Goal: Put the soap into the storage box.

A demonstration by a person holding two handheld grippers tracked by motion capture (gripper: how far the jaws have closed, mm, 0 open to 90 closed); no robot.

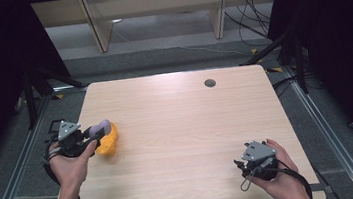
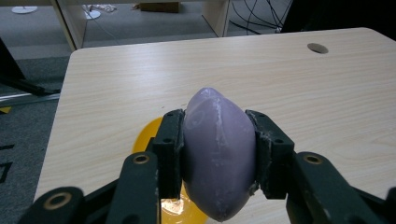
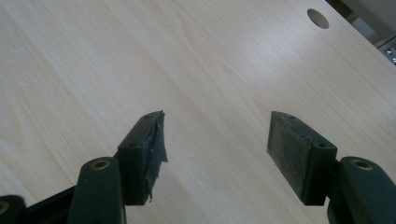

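My left gripper (image 2: 217, 140) is shut on a smooth lilac egg-shaped object (image 2: 218, 154), both pads pressed on its sides. Beneath it sits a yellow rounded object (image 2: 145, 137), partly hidden by the jaws. In the high view the left gripper (image 1: 95, 135) is near the table's left edge, with the lilac object (image 1: 100, 126) over the yellow object (image 1: 108, 141). My right gripper (image 3: 215, 140) stands open above bare wood with nothing between its pads. The high view shows the right gripper (image 1: 245, 168) near the front right corner of the table.
The light wooden table (image 1: 183, 129) has a round cable hole (image 1: 210, 82) at its far right. Wooden furniture legs and cables stand on the floor beyond the far edge. Dark curtains and metal rails flank both sides.
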